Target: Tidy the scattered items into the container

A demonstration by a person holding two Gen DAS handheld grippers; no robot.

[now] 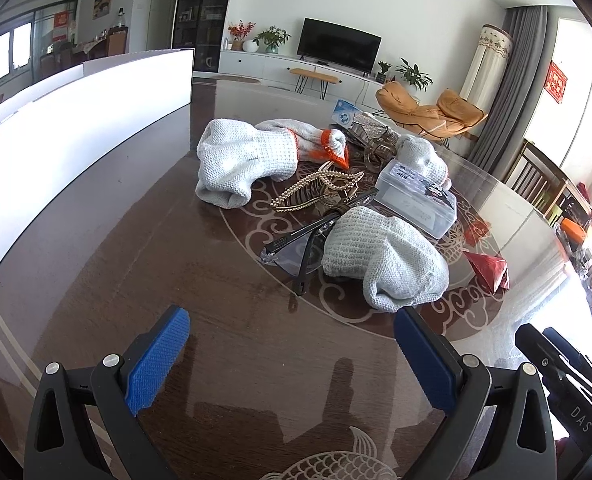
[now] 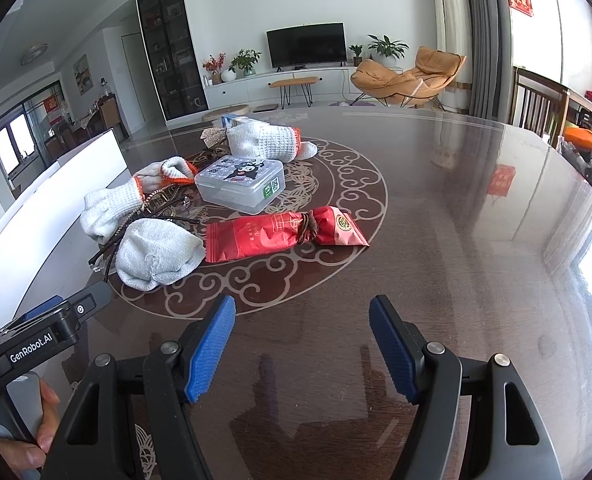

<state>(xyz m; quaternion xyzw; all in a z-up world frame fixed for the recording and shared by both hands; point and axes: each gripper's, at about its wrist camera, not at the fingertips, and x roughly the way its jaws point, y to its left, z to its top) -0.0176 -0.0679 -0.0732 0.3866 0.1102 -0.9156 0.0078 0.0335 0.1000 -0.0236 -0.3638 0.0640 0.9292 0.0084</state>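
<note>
Table [image 2: 436,216] of dark glossy wood with a pale scroll pattern, carrying everything. White container [image 1: 75,120] standing along the table's left side, well apart from the clutter. Knitted gloves lying around the pattern: one glove with orange cuff [image 1: 239,160] toward the container, a second [image 2: 267,140] at the far side, a third, bunched grey-white glove [image 2: 155,256] nearest the cameras. Clear plastic box [image 2: 241,188] with a cartoon sticker sitting among the gloves. Red snack packet [image 2: 279,236] lying just right of the near glove, a cord tied around its middle. Dark-framed glasses [image 1: 304,240] poking out from under the near glove, touching it. Gold chain [image 1: 316,192] lying between glasses and far gloves. Left gripper [image 1: 291,344] hovering low over bare table, jaws spread wide, gripping nothing. Right gripper [image 2: 302,344] hovering likewise short of the red packet, jaws standing apart and empty.
</note>
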